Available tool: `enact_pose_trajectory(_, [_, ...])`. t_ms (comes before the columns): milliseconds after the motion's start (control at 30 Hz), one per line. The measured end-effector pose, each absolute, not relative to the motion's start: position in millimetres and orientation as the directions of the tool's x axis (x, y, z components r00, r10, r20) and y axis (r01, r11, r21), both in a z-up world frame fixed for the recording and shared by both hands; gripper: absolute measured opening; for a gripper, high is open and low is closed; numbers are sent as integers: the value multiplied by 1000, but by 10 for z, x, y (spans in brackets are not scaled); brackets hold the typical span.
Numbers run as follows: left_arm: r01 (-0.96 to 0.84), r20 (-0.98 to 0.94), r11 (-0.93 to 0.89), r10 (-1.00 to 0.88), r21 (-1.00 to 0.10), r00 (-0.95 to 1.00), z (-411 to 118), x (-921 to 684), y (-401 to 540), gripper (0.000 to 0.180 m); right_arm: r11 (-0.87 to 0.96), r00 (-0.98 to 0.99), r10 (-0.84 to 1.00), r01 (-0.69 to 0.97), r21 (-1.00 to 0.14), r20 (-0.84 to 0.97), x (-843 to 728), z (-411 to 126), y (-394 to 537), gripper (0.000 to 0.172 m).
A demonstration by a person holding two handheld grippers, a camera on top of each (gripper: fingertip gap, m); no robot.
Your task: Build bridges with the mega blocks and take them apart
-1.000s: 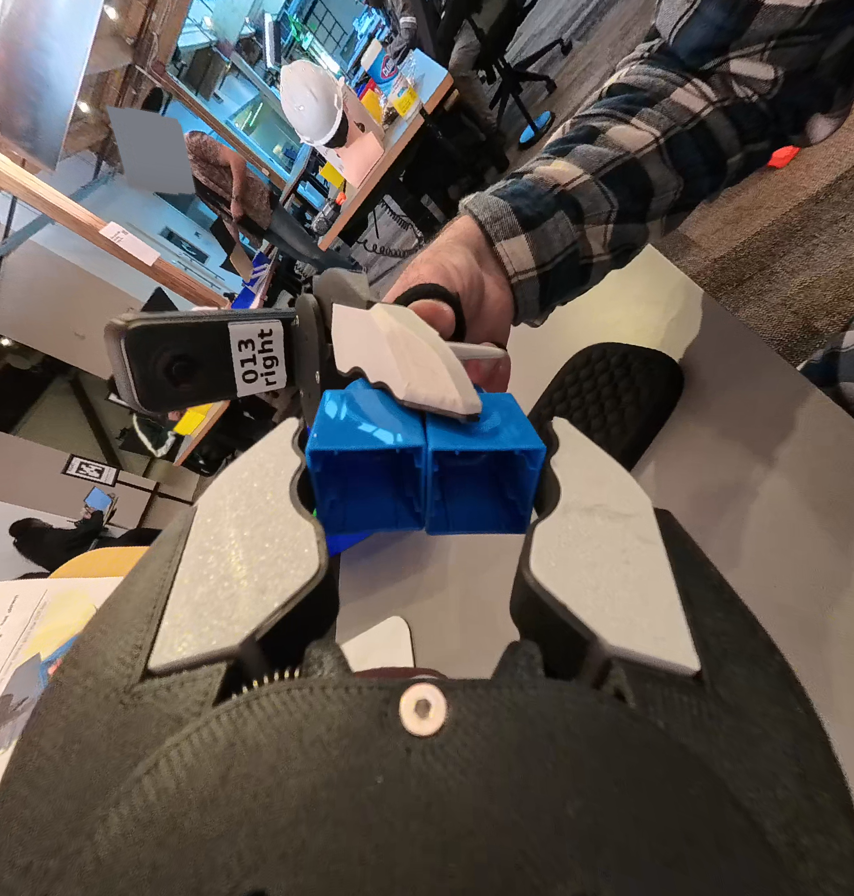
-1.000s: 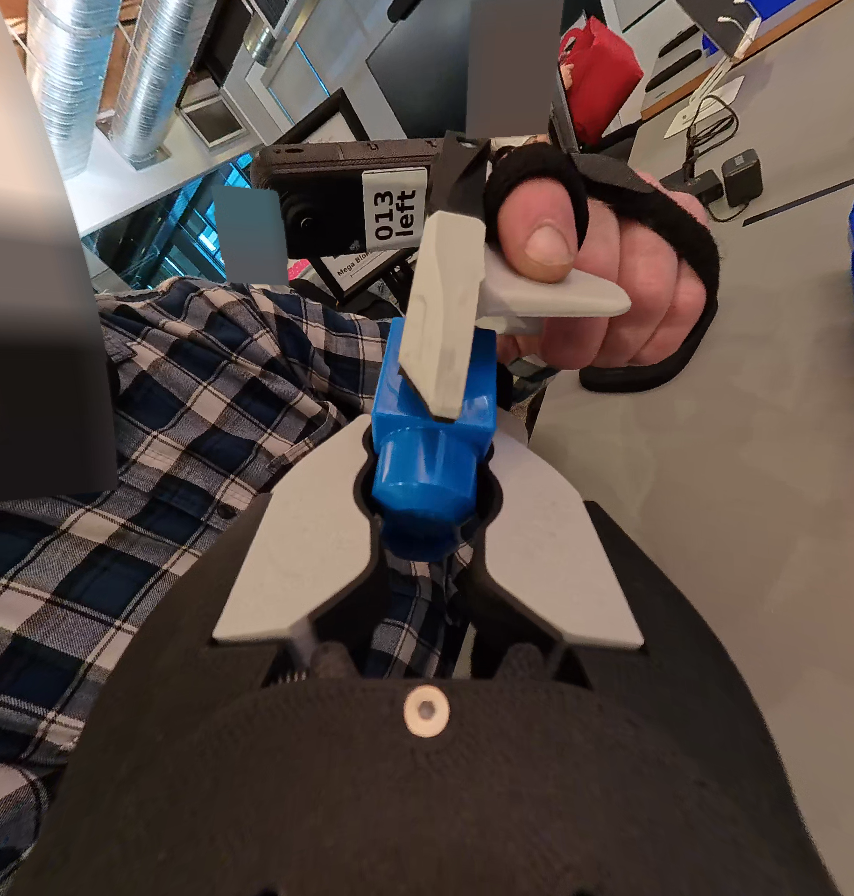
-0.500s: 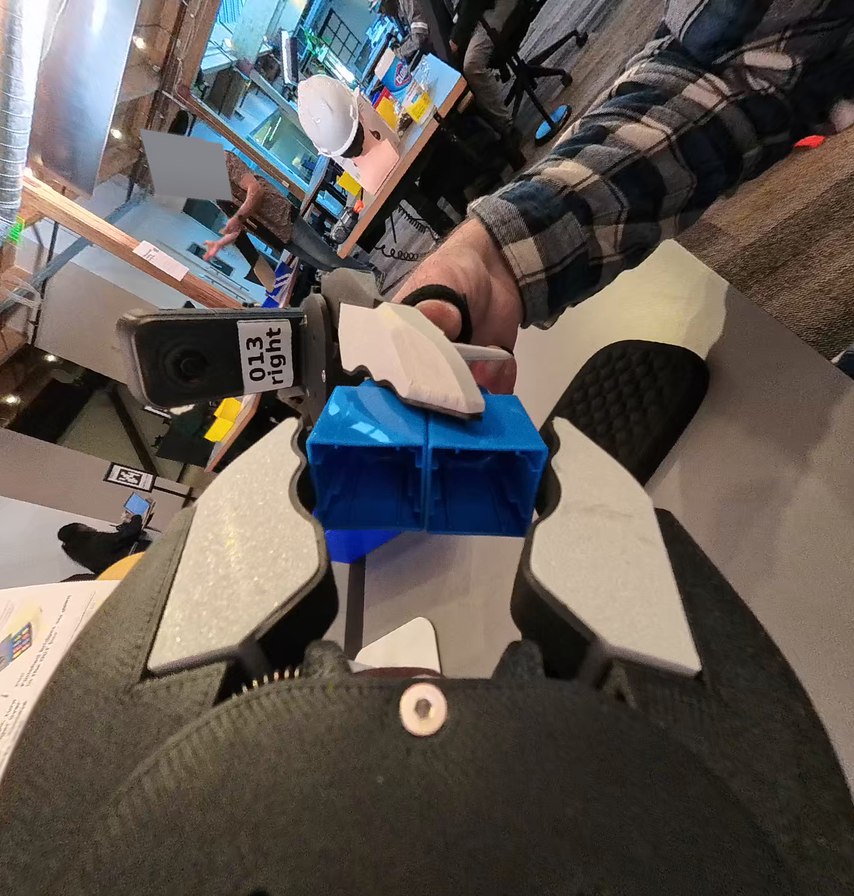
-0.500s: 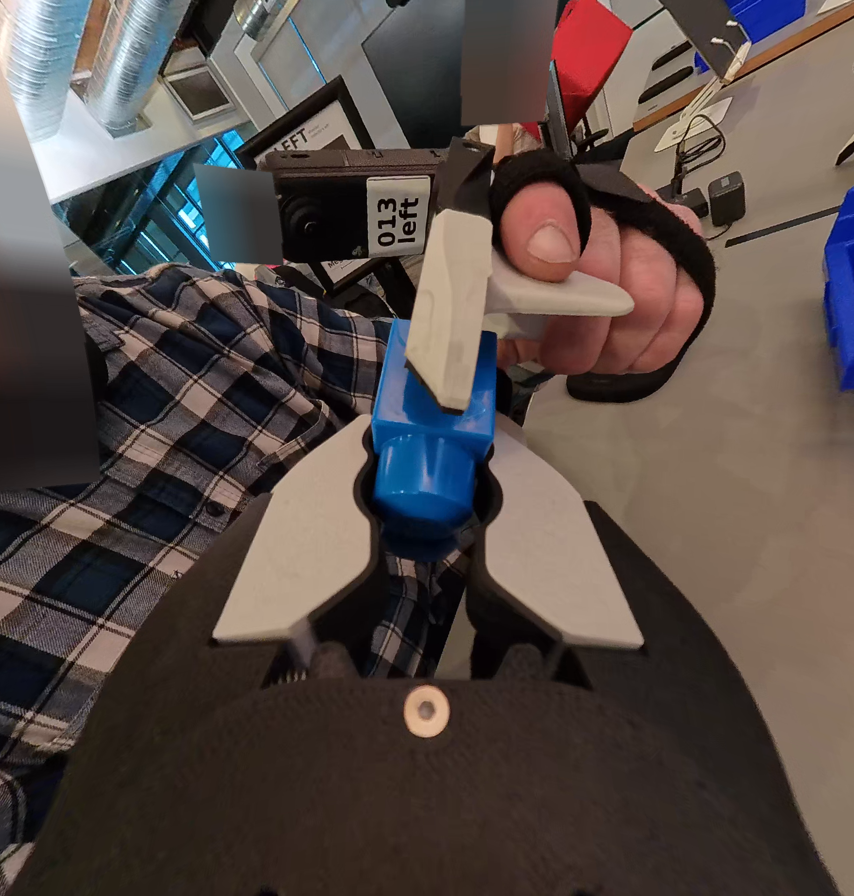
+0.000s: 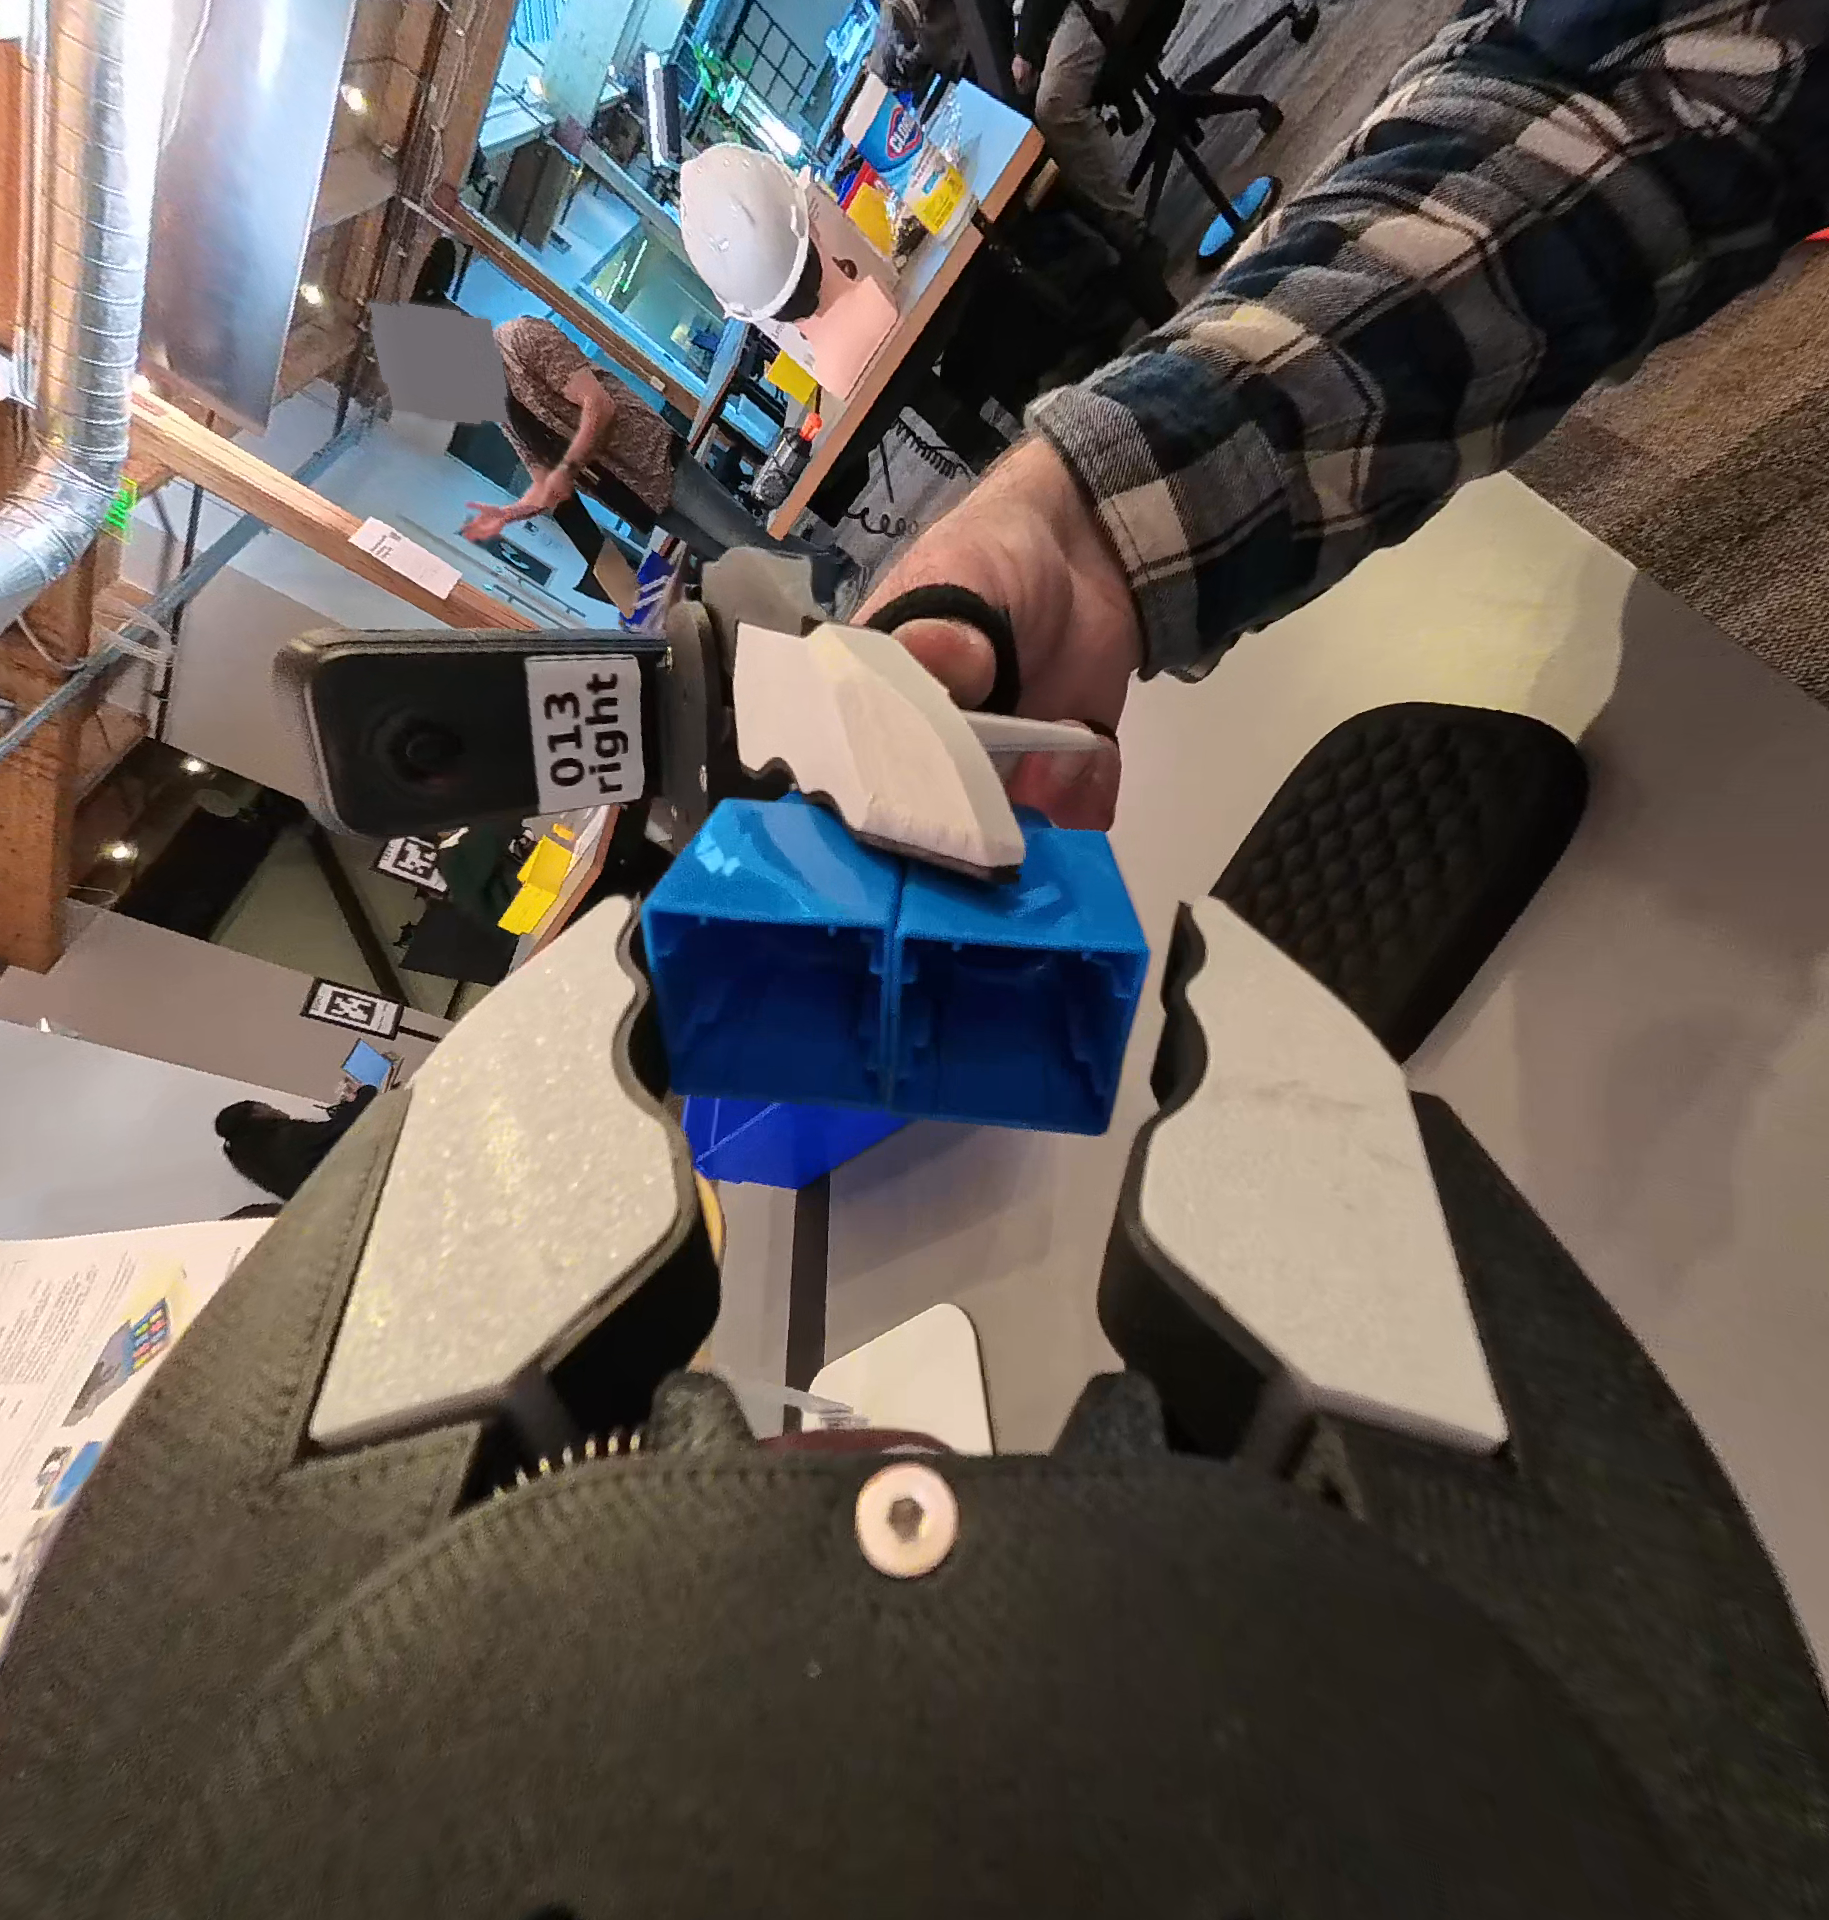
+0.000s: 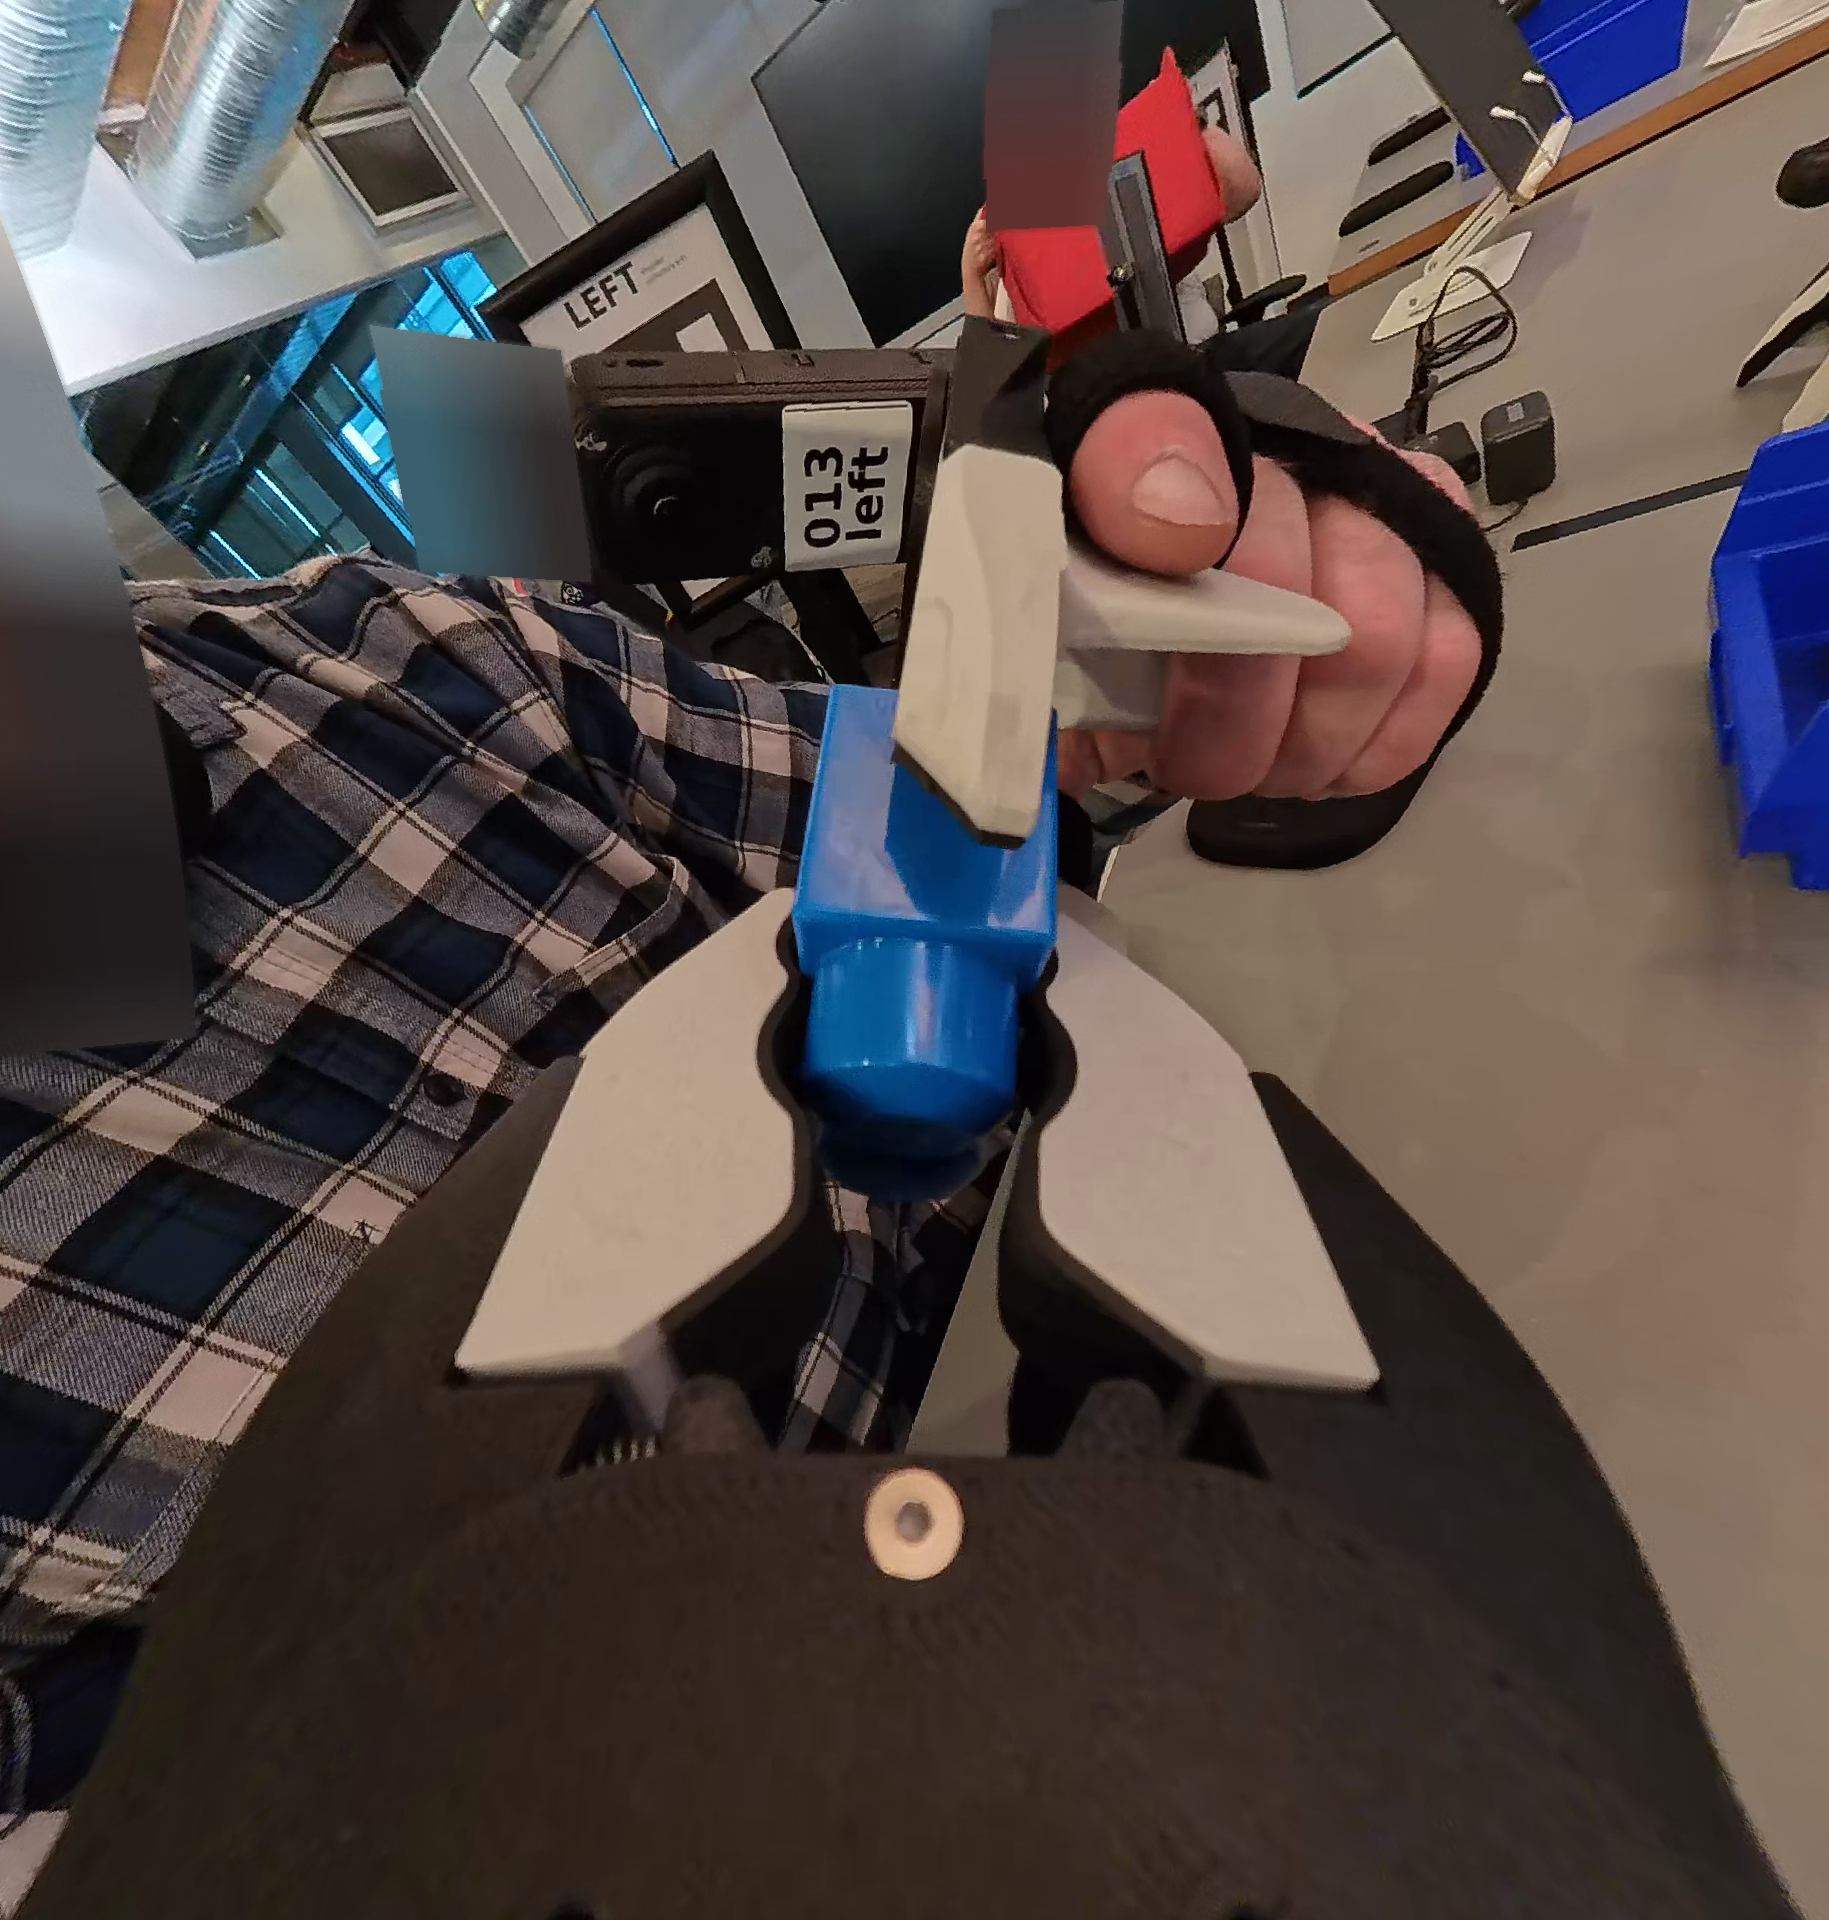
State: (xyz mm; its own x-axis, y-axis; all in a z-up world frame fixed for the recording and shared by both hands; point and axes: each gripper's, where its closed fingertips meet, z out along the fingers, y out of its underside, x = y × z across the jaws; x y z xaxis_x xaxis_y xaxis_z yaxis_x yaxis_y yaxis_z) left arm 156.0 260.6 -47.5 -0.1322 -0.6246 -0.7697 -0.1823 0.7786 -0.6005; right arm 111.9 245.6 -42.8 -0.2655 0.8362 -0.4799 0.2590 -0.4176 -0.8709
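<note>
A: Where is the block (image 5: 894, 997)?

B: In the air above the tabletop (image 5: 1668, 1018), between both grippers; it is blue, a double, its two hollow cells facing the left wrist camera and a round stud facing the right one.

A: And the right gripper (image 6: 915, 997)?

B: Its jaws are clamped on the block; in its own view the two grey fingers (image 6: 681, 1122) hug the stud end on either side; from the left view one finger lies flat on the block's top face.

A: The left gripper (image 5: 894, 977)?

B: Jaws wide apart, one on each side of the block; on the right side a thin gap shows between pad and block; on the left side the pad sits right at the block's edge, and I cannot tell whether it touches.

A: Room to move?

B: Bare grey tabletop runs beneath and to the right in the left view; a black wrist rest (image 5: 1398, 862) lies just behind the right finger, near the tabletop's far edge, where carpet begins; a blue bin (image 5: 775, 1143) sits below the block; papers (image 5: 48, 1382) lie at the left. In the right view the plaid shirt (image 6: 370, 883) fills the left side; open tabletop lies to the right, with another blue bin (image 6: 1783, 665) at the edge.
</note>
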Motion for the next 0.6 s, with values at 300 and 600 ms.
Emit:
enact_pose_trajectory(300, [-190, -772, 765, -633, -615, -51, -314, 1452, 2736, 102, -407, -230, 858, 242, -881, -460, 1208, -388, 2552, 37])
enact_pose_trajectory(600, [-316, -758, 698, -638, -643, 136, -152, 762, 3194, 99, -450, 237, 882, 170, -877, -407, 2417, -720, 3739, 37])
